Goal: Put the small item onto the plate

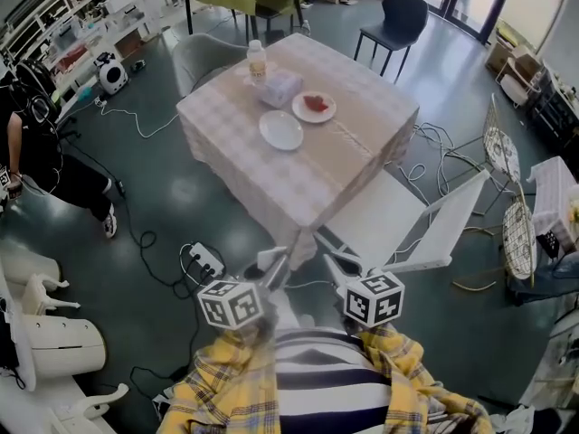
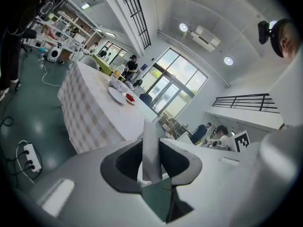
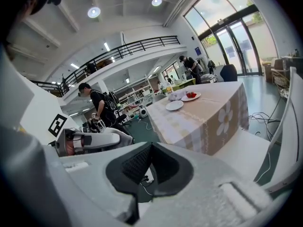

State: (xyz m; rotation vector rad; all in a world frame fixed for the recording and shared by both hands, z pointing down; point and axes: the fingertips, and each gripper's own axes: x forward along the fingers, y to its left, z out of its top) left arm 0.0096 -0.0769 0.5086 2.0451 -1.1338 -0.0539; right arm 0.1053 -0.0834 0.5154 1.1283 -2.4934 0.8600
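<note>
Head view: a person in a checked shirt stands well short of the table (image 1: 226, 125), left gripper (image 1: 271, 268) and right gripper (image 1: 336, 265) held low and side by side; on the cloth lie an empty plate (image 1: 281, 130) and, just beyond it, a far plate (image 1: 327, 109) with something red on it; a white chair (image 1: 380, 215) stands between the person and the table's near corner.

Left gripper view: the jaws stand only a little apart, their dark pads closed on a thin pale strip (image 2: 151, 148) that rises upright between them; this is probably the small item, though the view is too close to tell what it is; the plate (image 2: 115, 95) shows small and distant on the tabletop.

Right gripper view: the dark pads meet at their tips with nothing between them; the gripper is empty; table (image 3: 203, 117) and plate (image 3: 174, 105) lie ahead, well apart from it.

The step in hand reads as the carry toward the table, with the item gripped and nothing yet set down; the next move calls for closing the gap to the table past the chair, bringing the left gripper over the empty plate, lowering it until the strip is just above the plate, and then parting the jaws; the right gripper seems to have no part to play beyond keeping clear.
</note>
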